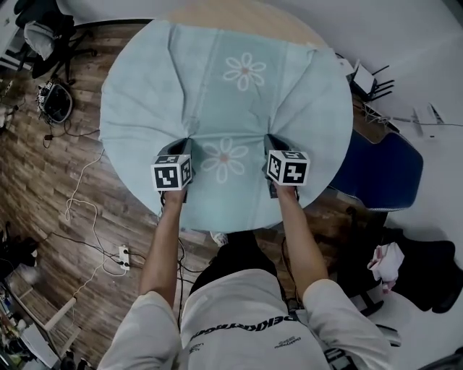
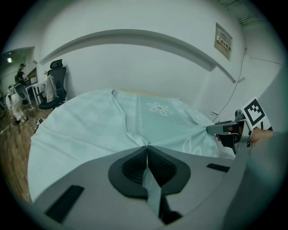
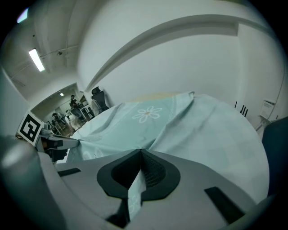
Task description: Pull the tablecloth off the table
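Near the counter's 6 o'clock side, left tool and right tool are each clenched on a pinch of tablecloth, which covers most of the top, so it'd probably slide off evenly.

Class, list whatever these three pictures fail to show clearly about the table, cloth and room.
- Round wooden table: head view, nearly all covered by the pale blue flowered tablecloth; legs hidden.
- Framed wall sign: left gripper view, print too small.
- Pinched fold in left gripper and right gripper: gripper views, hidden between shut jaws.
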